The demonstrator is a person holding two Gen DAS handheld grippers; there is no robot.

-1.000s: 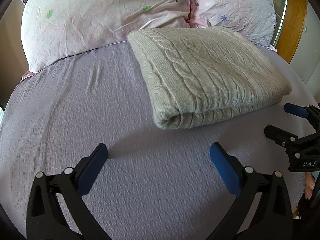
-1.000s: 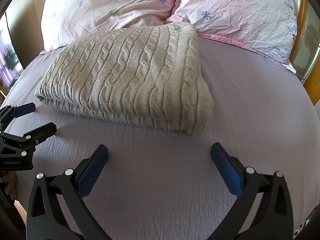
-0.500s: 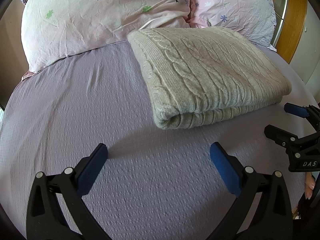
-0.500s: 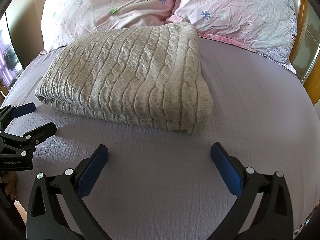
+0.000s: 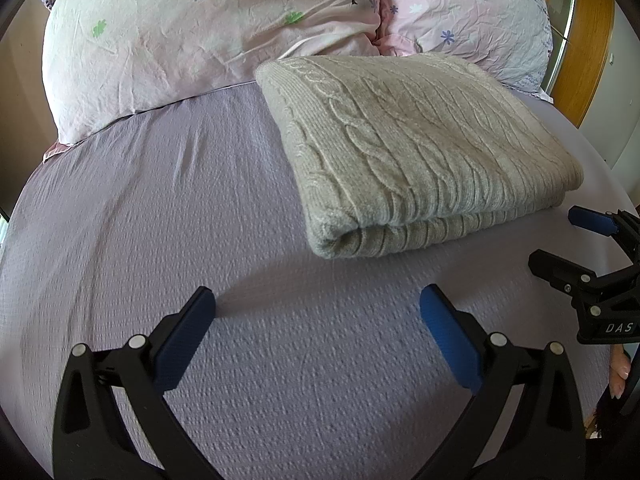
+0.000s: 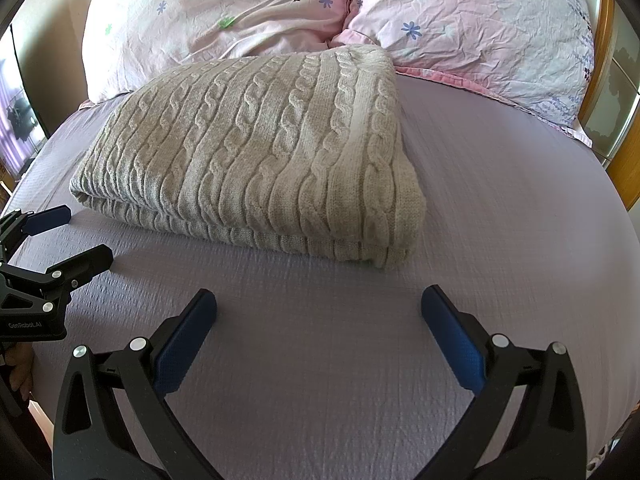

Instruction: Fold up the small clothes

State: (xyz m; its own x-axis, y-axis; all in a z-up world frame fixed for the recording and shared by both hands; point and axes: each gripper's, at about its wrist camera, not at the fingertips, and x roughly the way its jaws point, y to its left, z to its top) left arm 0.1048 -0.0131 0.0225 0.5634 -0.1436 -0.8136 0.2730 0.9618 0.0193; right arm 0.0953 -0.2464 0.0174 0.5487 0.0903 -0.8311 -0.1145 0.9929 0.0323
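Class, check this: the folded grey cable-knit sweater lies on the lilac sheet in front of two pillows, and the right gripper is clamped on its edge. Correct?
Not quite. The right gripper is open and clear of the sweater, as the right wrist view shows. The rest holds.

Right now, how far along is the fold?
Done: the knit sweater lies folded in a neat rectangle on the bed sheet, below the pillows. In hand: nothing; the left gripper and right gripper are open, short of it. Left: nothing visible, no other garment in view.
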